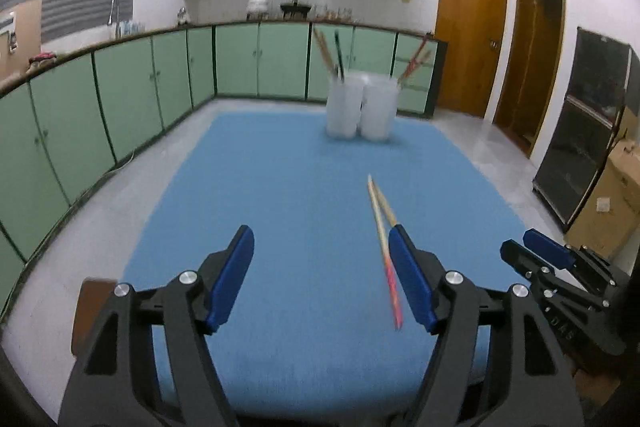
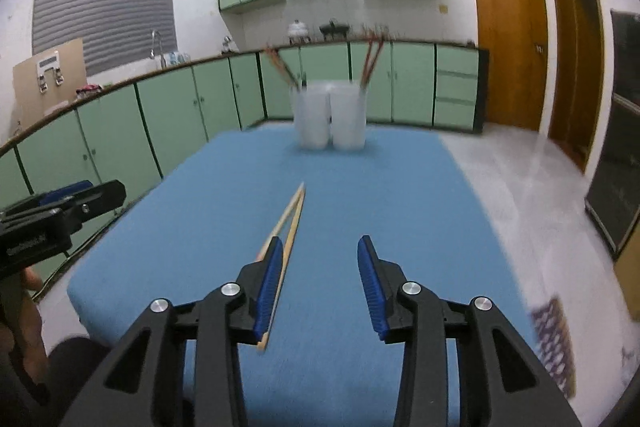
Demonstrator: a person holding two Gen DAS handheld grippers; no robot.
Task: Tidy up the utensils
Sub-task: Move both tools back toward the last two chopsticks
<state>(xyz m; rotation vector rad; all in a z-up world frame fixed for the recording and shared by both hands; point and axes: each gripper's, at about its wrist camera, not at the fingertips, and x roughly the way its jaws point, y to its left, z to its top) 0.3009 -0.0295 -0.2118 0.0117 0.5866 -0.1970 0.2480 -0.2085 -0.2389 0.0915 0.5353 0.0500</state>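
Observation:
A pair of chopsticks lies on the blue table, partly behind my left gripper's right finger; it also shows in the right wrist view, beside my right gripper's left finger. Two white cups stand at the table's far edge, holding several chopsticks; they also show in the right wrist view. My left gripper is open and empty above the table. My right gripper is open and empty; it also shows at the right edge of the left wrist view.
Green cabinets run along the left and far walls. Wooden doors are at the right. A dark cabinet and a cardboard box stand on the floor to the right of the table.

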